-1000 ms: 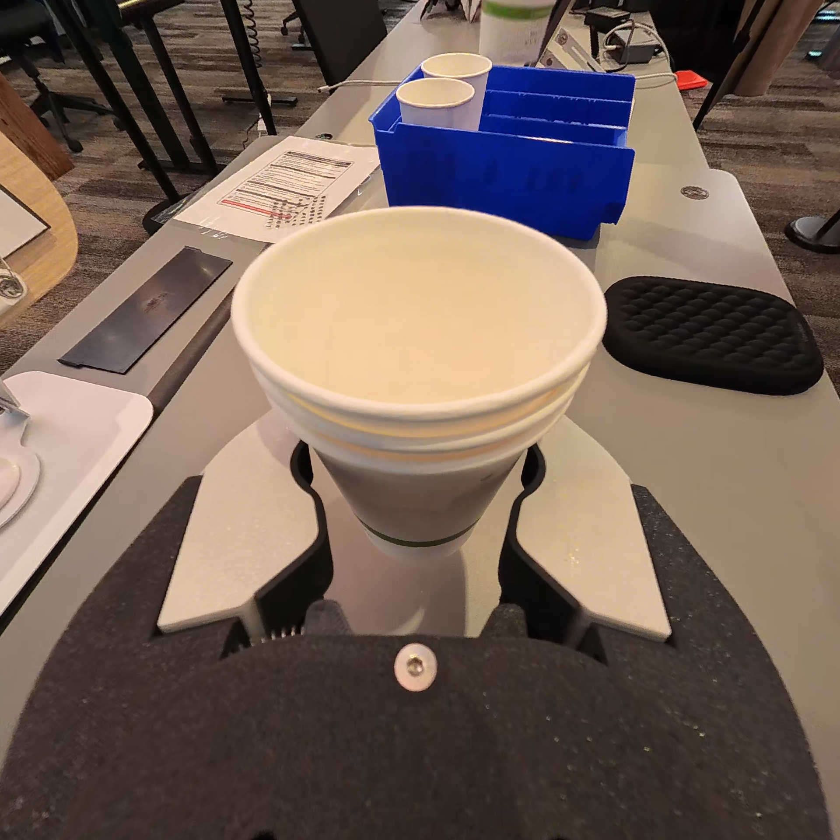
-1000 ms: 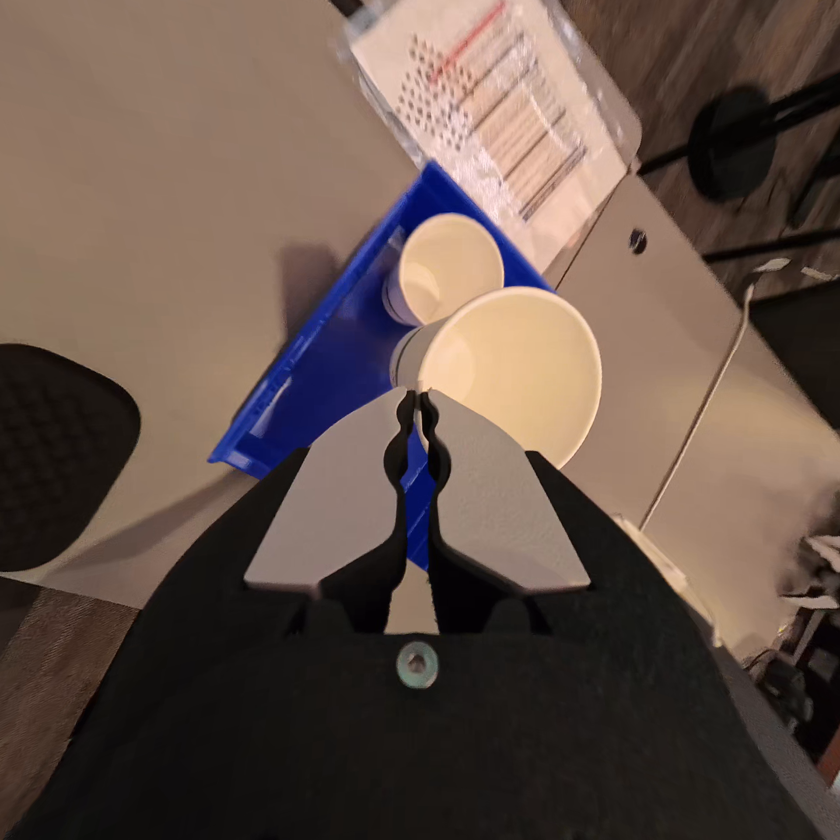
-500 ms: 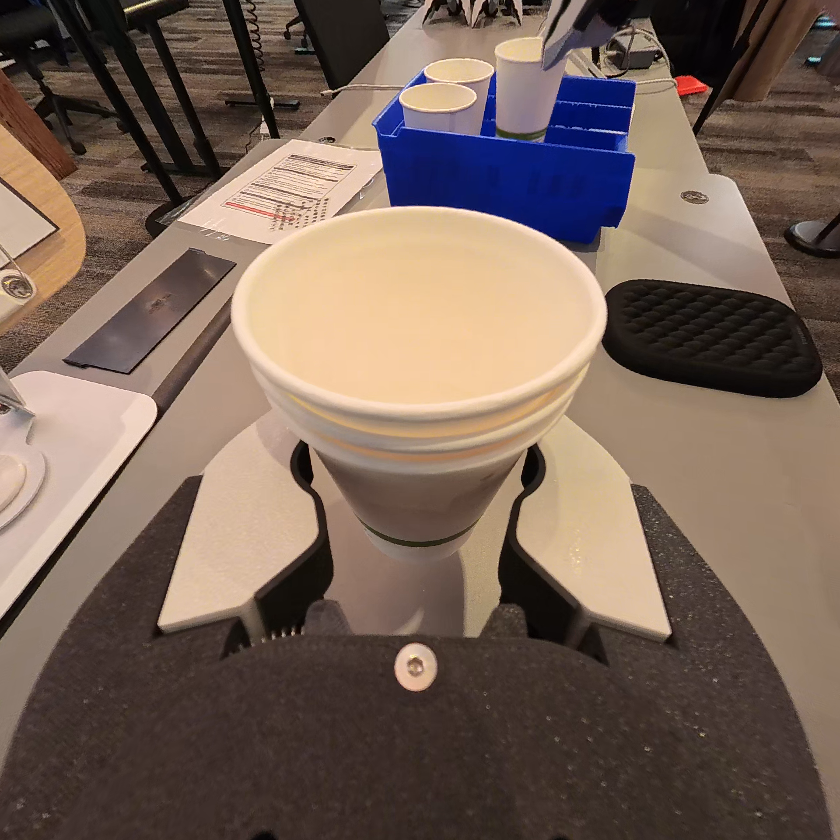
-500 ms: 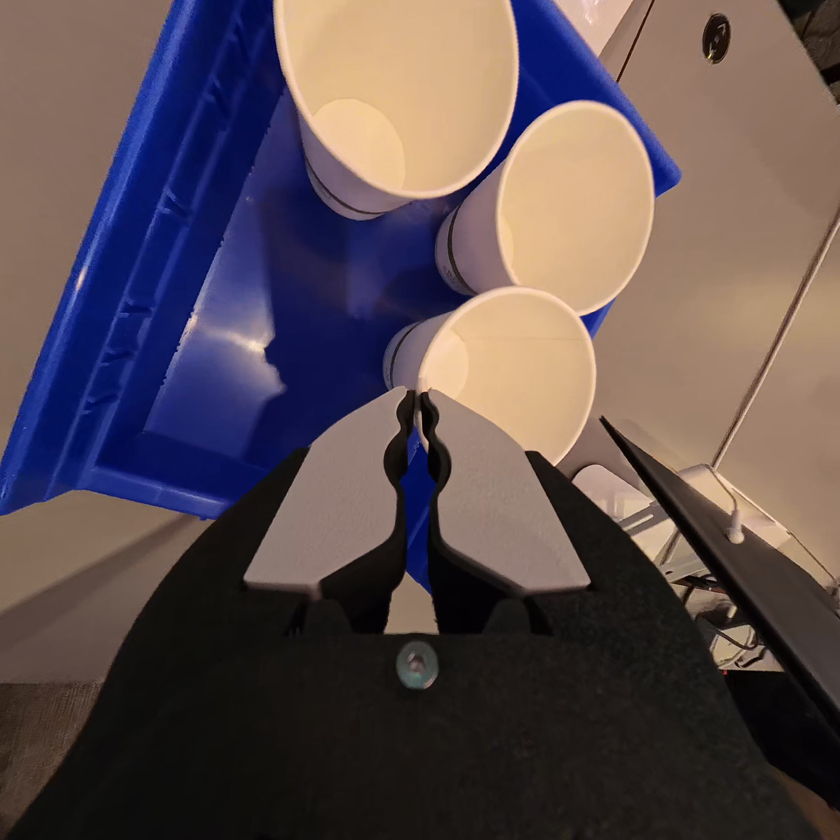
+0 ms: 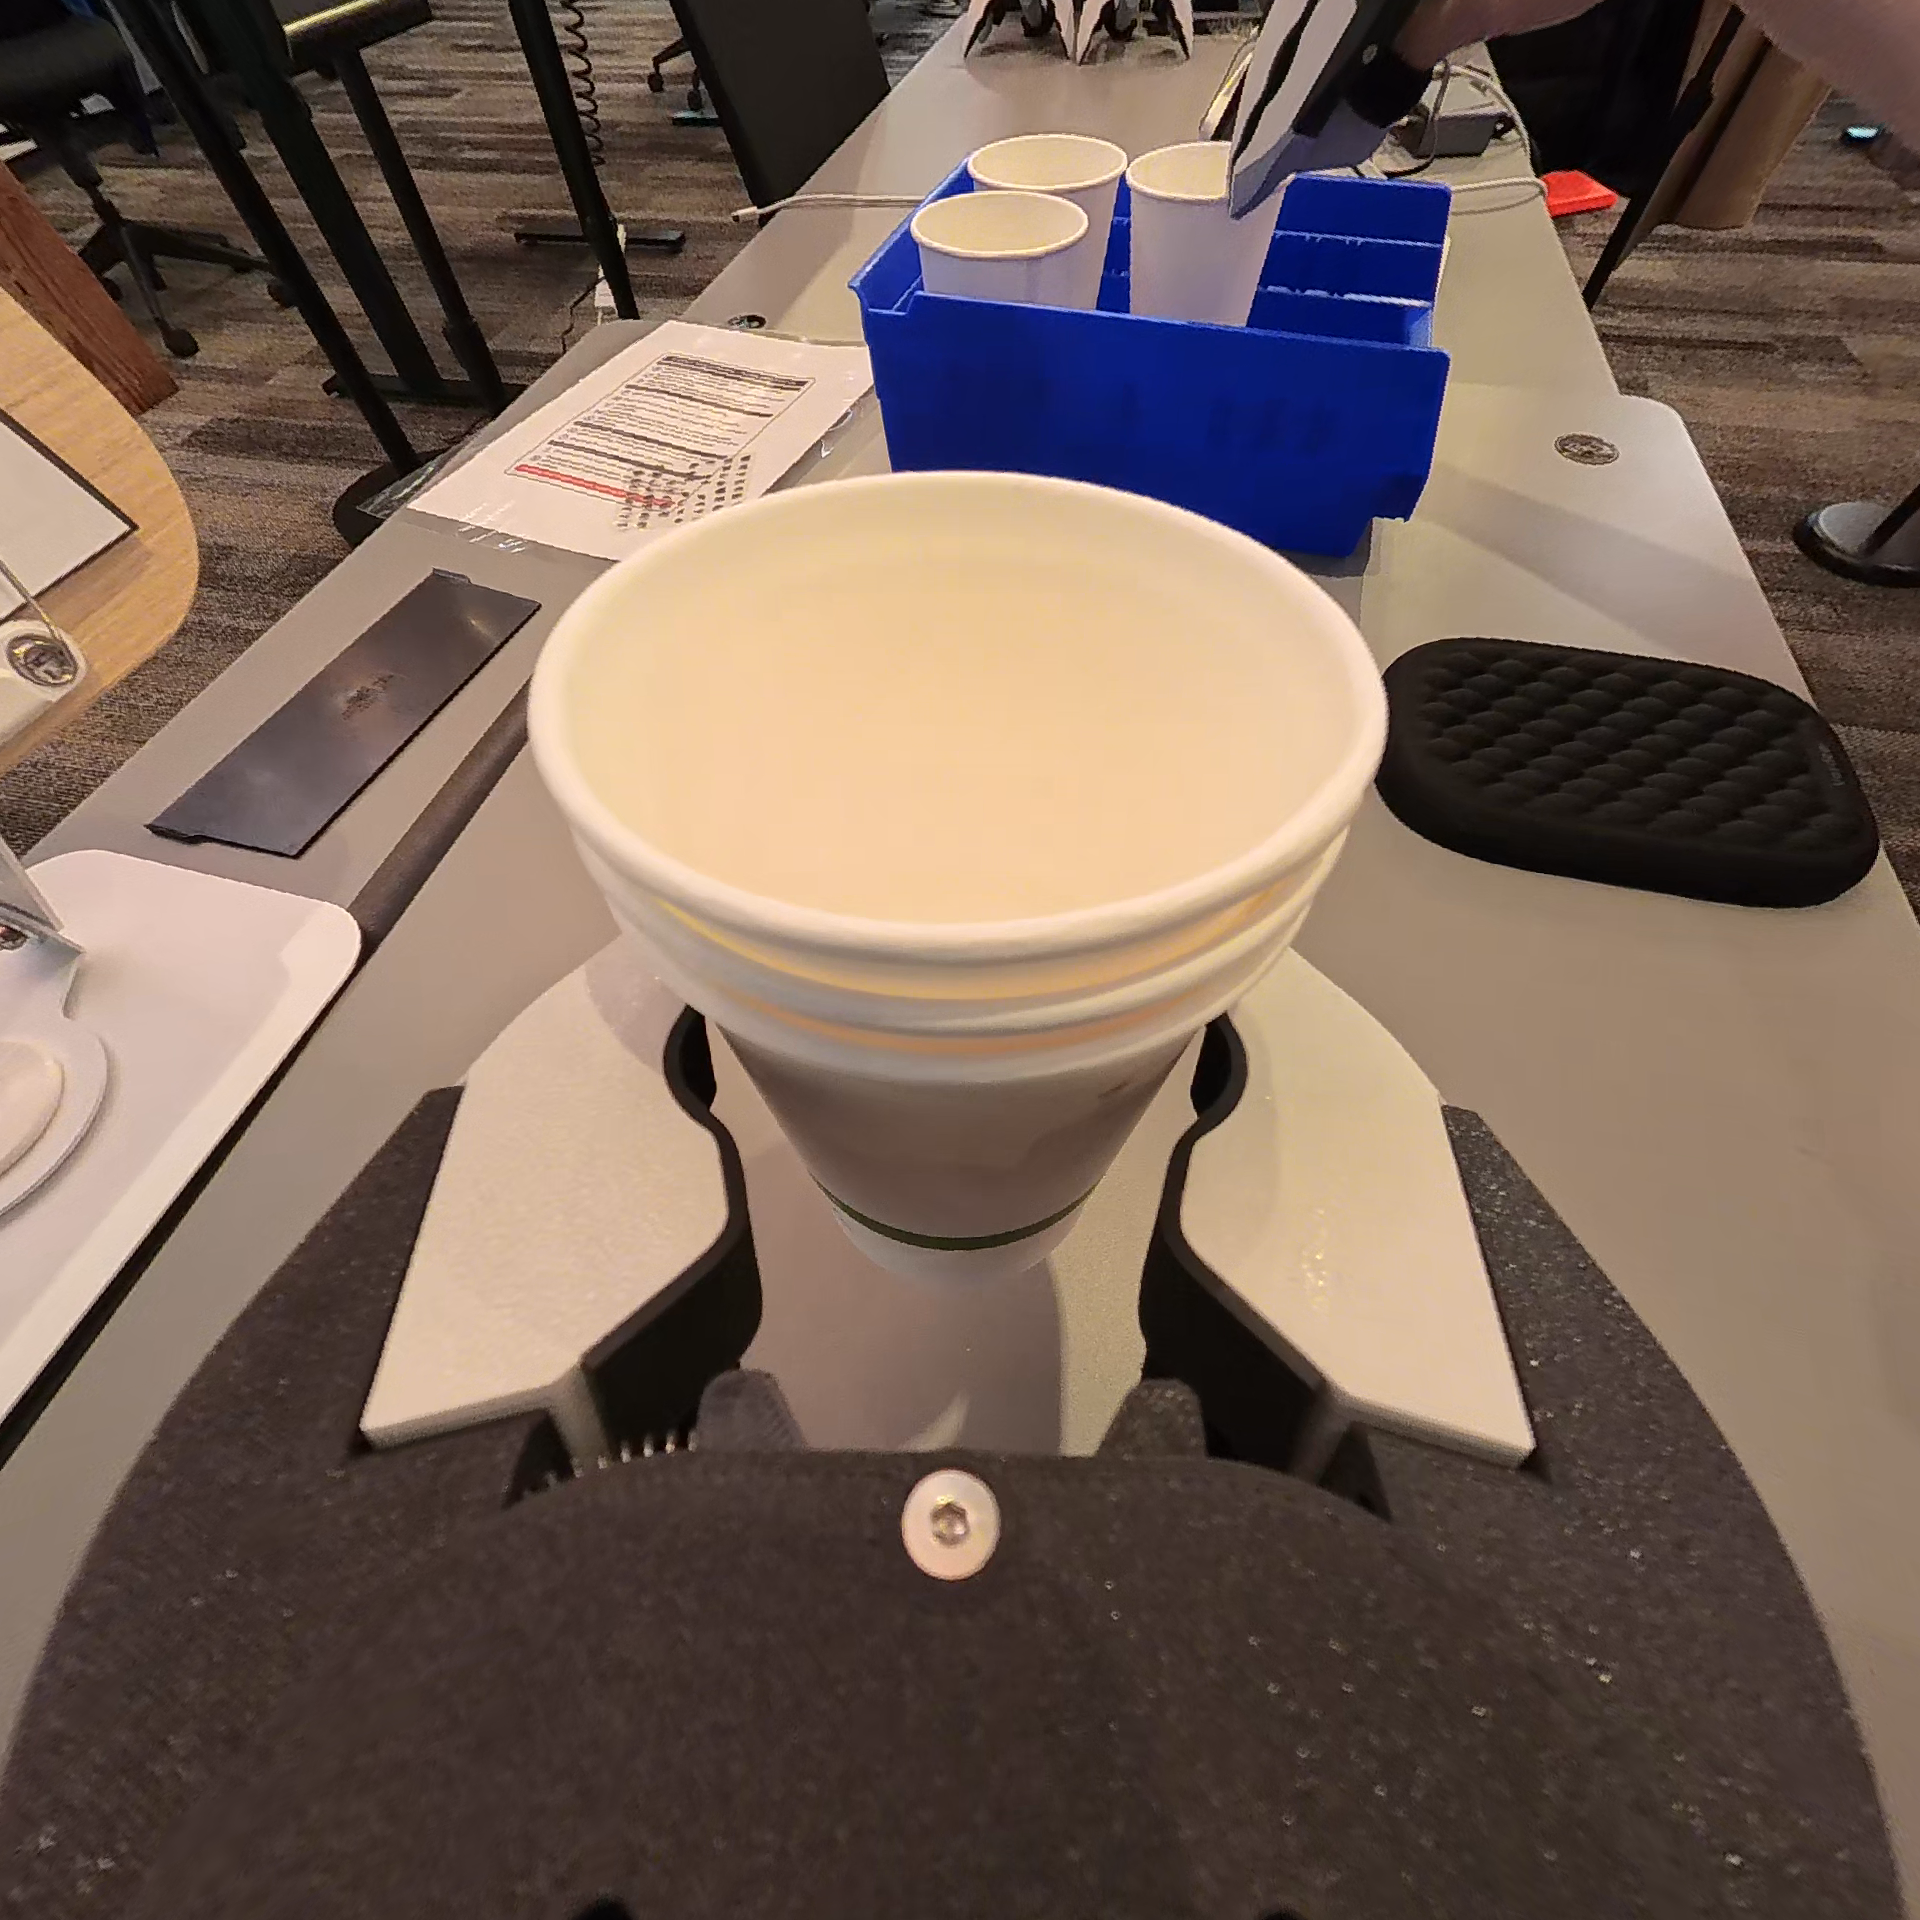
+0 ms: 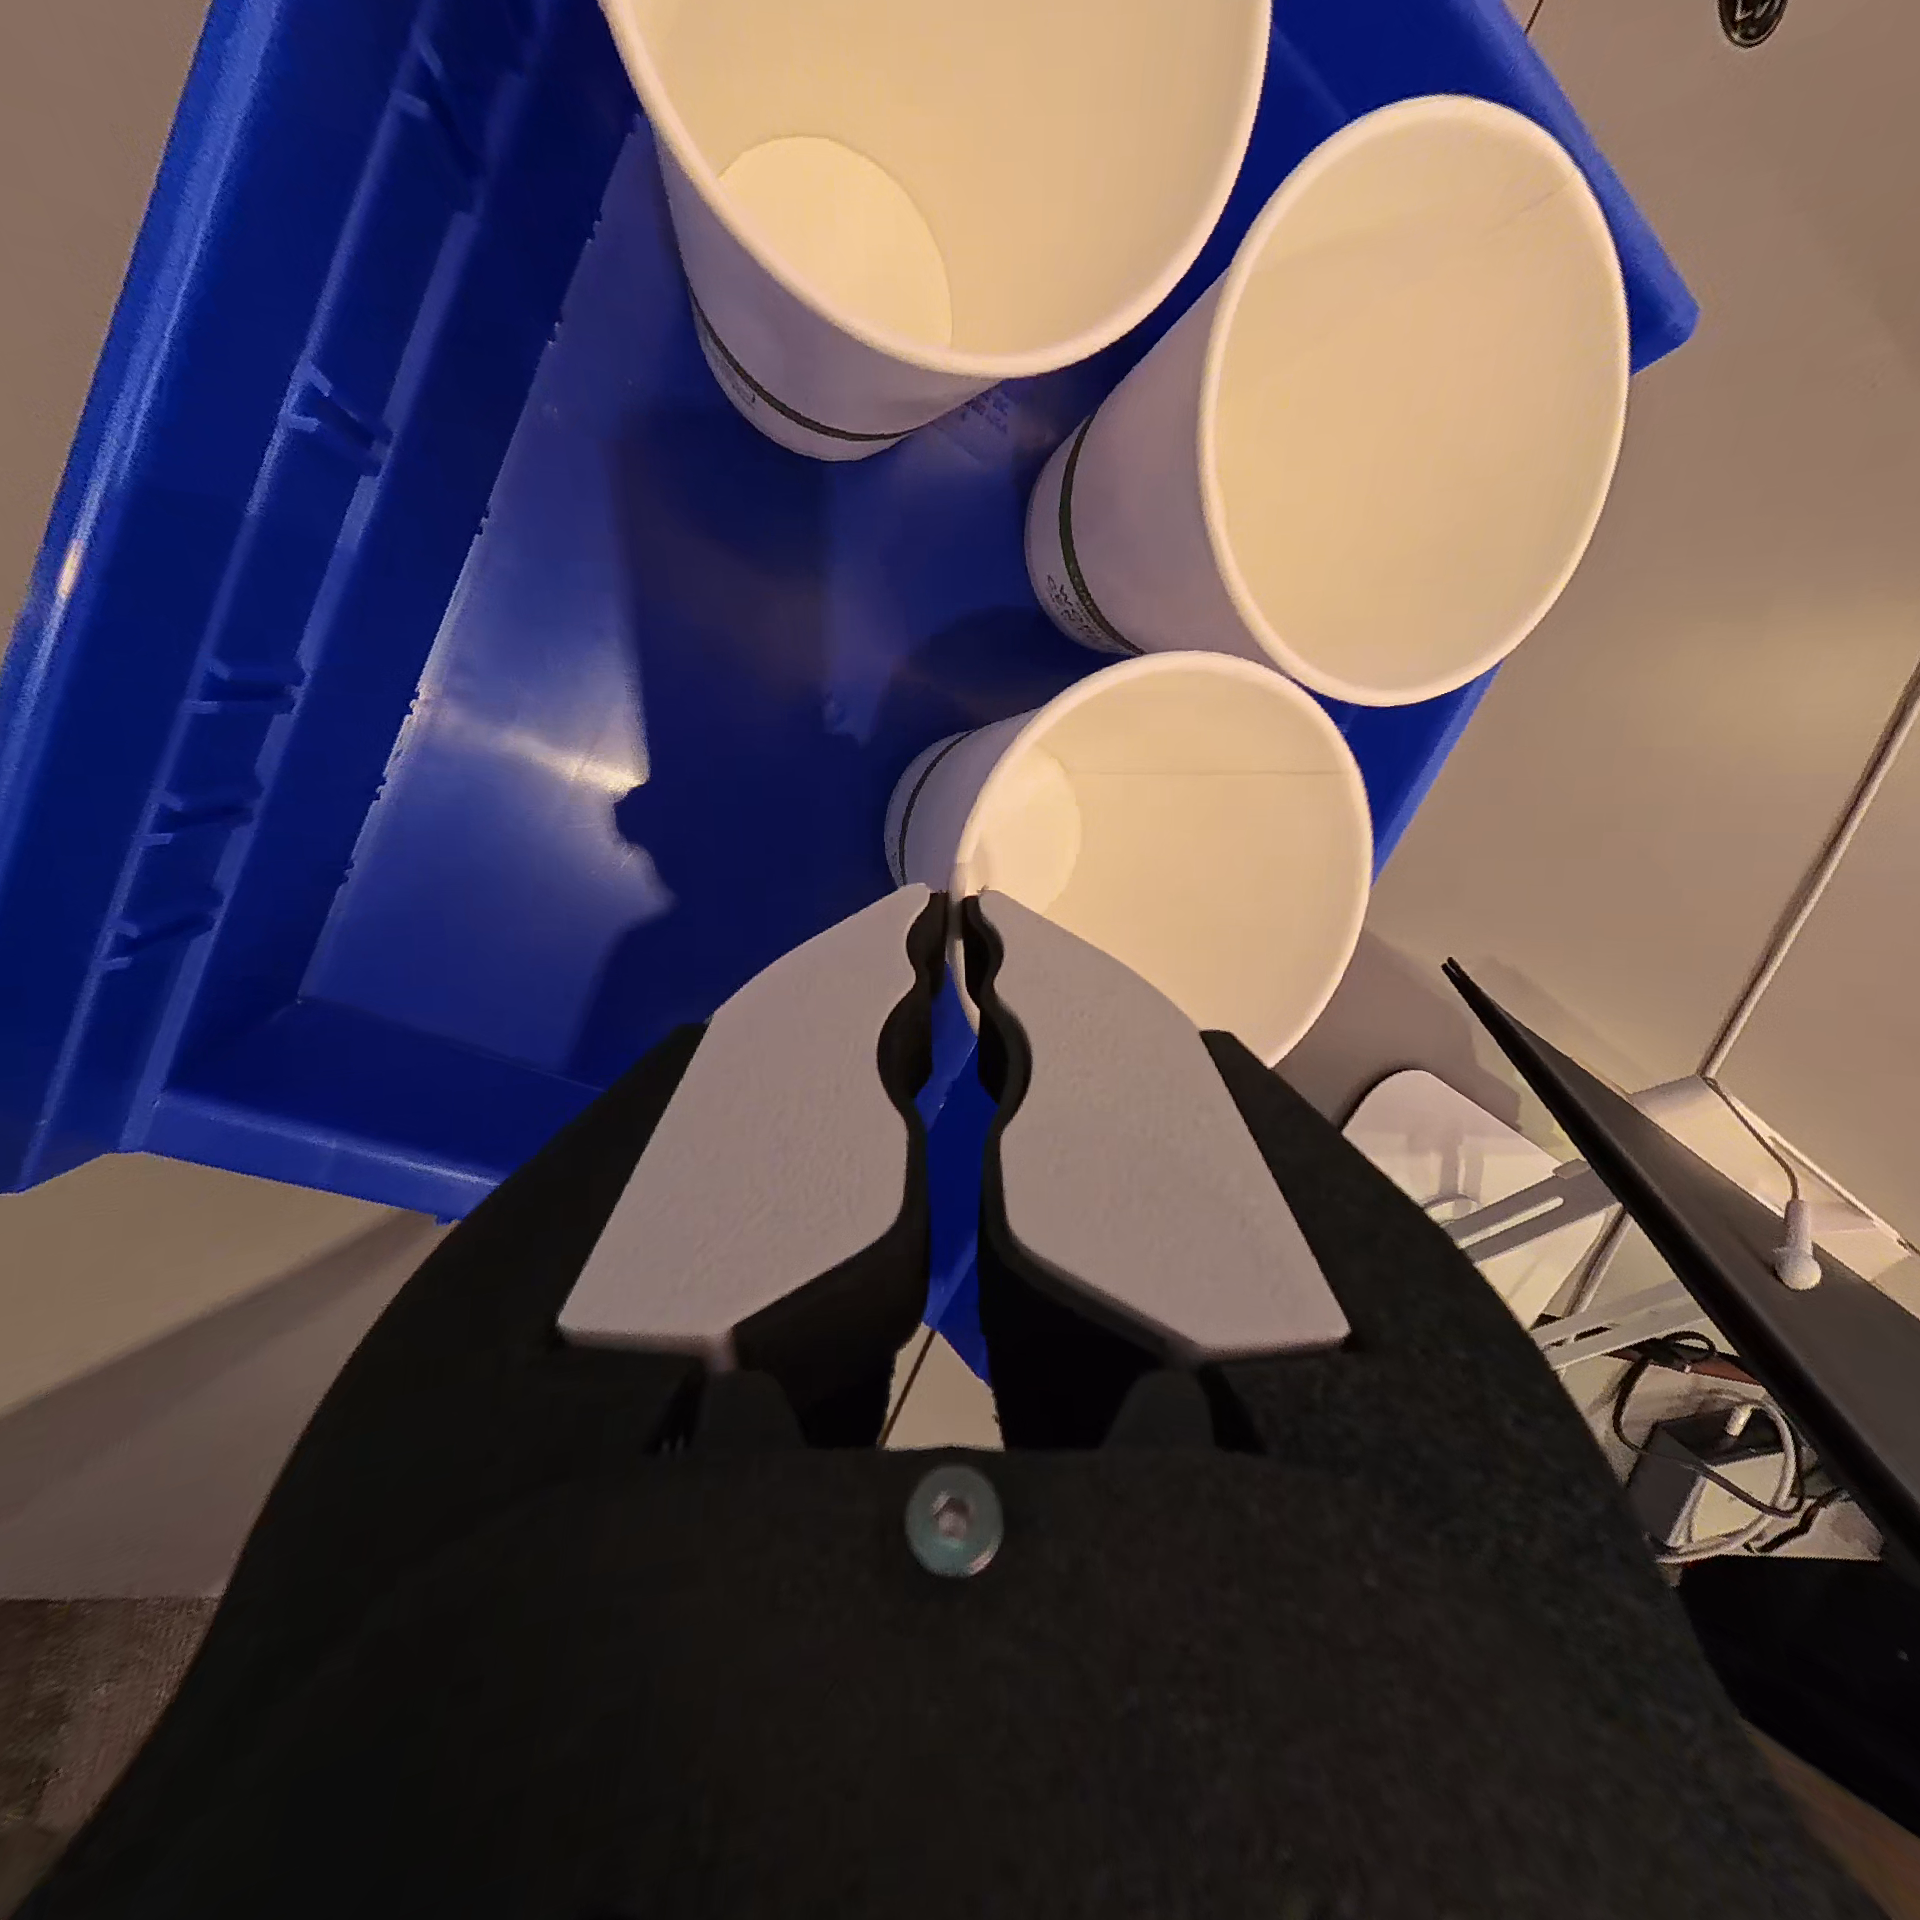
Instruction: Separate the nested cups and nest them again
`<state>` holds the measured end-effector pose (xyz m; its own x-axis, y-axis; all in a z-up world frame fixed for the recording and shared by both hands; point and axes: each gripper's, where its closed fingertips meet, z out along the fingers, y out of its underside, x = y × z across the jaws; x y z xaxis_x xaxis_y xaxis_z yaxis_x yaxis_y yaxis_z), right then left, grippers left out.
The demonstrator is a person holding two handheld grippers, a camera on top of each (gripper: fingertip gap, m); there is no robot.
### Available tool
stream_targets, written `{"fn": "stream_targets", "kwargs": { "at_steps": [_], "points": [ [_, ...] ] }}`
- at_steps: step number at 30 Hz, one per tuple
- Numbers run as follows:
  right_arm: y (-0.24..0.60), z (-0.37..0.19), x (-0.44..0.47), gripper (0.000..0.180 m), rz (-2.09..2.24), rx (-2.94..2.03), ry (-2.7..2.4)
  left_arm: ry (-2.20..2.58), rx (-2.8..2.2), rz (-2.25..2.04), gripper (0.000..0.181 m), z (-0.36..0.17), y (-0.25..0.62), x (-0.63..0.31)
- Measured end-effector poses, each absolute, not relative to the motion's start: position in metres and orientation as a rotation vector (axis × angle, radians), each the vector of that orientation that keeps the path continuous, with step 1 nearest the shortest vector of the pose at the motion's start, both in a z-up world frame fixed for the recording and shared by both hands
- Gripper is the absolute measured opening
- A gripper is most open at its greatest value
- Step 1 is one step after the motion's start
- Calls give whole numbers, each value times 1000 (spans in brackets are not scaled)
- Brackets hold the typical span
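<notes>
- A stack of nested paper cups (image 5: 956, 831) is held upright on the grey tabletop (image 5: 1455, 1039) by the left gripper (image 5: 956, 1174), the fingers (image 5: 582, 1226) set wide around the tapered lower wall; the stack is probably being steadied so that cups can be lifted off.
- The stack's long axis is vertical, mouth up, base down near the fingers; about three rolled rims are seen.
- A single paper cup (image 6: 1164, 842) is pinched at its rim by the right gripper (image 6: 951, 904), fingers narrowed onto the wall, and is held in the blue bin (image 6: 312, 623), seemingly for setting down.
- This cup is roughly upright, mouth up.
- Two separated cups (image 6: 1413, 395) stand beside it in the bin.
</notes>
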<state>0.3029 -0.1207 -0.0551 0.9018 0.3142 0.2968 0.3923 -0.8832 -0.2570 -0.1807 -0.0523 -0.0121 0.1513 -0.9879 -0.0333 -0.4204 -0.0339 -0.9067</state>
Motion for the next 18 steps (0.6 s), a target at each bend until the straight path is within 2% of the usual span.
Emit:
{"fn": "stream_targets", "kwargs": {
  "at_steps": [8,11,14,18],
  "points": [
    [-121,-55,305,3,-329,-2734,-502,1396,-1591,-853,91,-12,-52,-181],
    [-121,-48,309,24,-378,-2720,-494,1398,-1588,-851,91,-11,-53,-181],
    [-115,-15,300,24,-388,-2637,-507,1394,-1583,-850,91,-9,-52,-182],
    [-91,64,240,23,-381,-2448,-658,1388,-1581,-857,91,-8,-52,-181]
  ]
}}
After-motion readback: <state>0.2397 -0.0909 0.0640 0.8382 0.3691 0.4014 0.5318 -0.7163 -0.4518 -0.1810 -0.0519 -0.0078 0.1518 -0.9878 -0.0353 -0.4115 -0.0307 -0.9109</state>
